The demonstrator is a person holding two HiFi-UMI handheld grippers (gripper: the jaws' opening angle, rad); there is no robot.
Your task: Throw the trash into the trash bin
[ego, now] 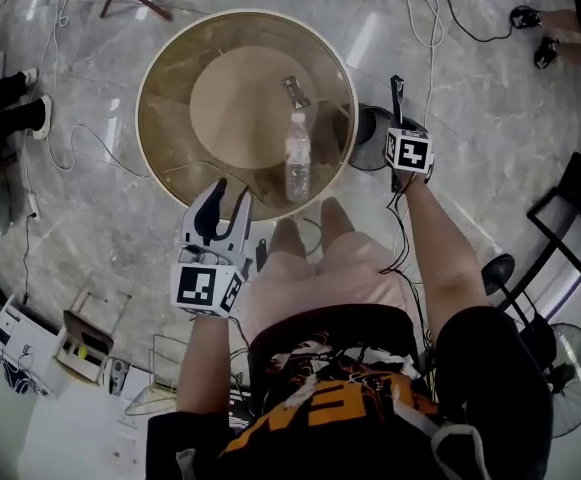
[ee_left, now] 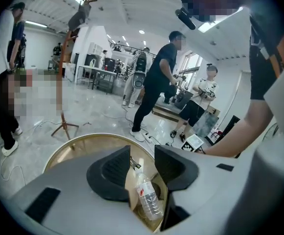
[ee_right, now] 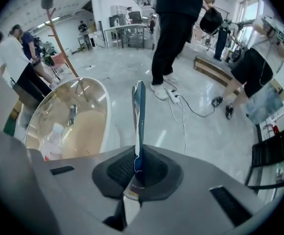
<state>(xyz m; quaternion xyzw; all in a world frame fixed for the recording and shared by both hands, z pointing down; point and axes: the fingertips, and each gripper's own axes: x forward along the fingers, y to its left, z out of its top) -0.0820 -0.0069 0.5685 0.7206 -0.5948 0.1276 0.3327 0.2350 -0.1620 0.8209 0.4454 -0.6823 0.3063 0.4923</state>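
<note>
- The right gripper [ee_right: 138,168] is clamped on a thin, flat blue-and-white wrapper [ee_right: 139,111]. The wrapper stands edge-on between the ribbed dark pads, just off the right rim of the round table [ego: 138,118].
- The left gripper [ego: 228,200] has its jaws apart and empty, over the table's near rim.
- A clear, ridged plastic bottle [ego: 297,158] lies on the glass top near that rim, touching neither gripper.
- A small crumpled scrap [ego: 295,93] lies near the table's middle.
- A dark round container [ego: 370,118] sits on the marble floor against the table's right side.
</note>
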